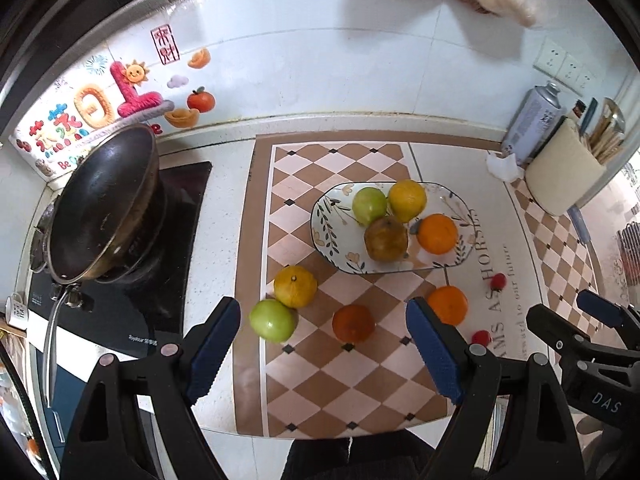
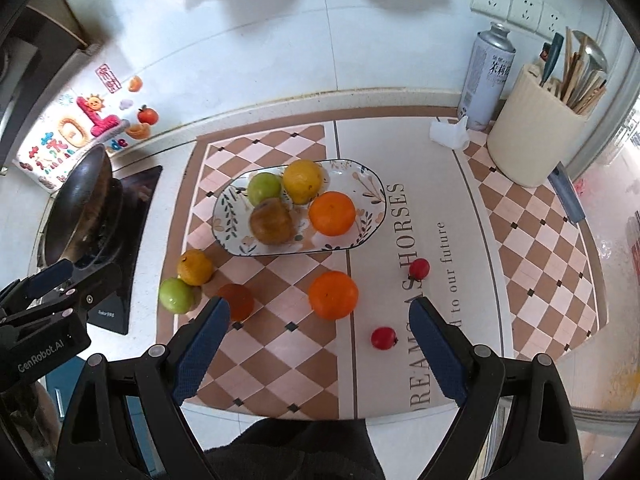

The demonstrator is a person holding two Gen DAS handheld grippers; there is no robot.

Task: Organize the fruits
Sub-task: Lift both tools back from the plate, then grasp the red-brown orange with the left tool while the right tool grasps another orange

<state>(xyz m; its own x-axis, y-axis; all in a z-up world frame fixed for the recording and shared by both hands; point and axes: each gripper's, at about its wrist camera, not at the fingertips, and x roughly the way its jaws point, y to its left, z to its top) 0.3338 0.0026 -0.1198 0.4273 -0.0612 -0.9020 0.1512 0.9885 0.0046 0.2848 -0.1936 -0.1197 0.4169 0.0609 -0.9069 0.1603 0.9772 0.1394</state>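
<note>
A white tiled wall (image 2: 360, 40) backs a pale kitchen counter (image 1: 224, 216), most of it covered by a checkered brown-and-cream mat (image 2: 280, 344) printed with lettering. At the left a black wok (image 1: 100, 204) sits on a dark cooktop (image 1: 120, 320); at the right corner stand a cream utensil holder (image 2: 528, 136) full of chopsticks, a grey spray can (image 2: 486, 76) and a crumpled tissue (image 2: 450, 132).

On the mat, an oval leaf-patterned plate (image 2: 360, 184) holds four fruits touching one another: a green apple (image 2: 264, 188), a yellow citrus (image 2: 303, 181), a brownish fruit (image 2: 272, 221) and an orange (image 2: 332, 213). In front of the plate lie a yellow orange (image 1: 295, 286) touching a second green apple (image 1: 273, 319), a dark orange fruit (image 1: 353, 323), a bright orange (image 2: 333, 294) and two small red fruits (image 2: 419, 268) (image 2: 384, 337).

The left gripper (image 1: 323, 344) and right gripper (image 2: 320, 340) both hover above the loose fruit, jaws spread wide and holding nothing.
</note>
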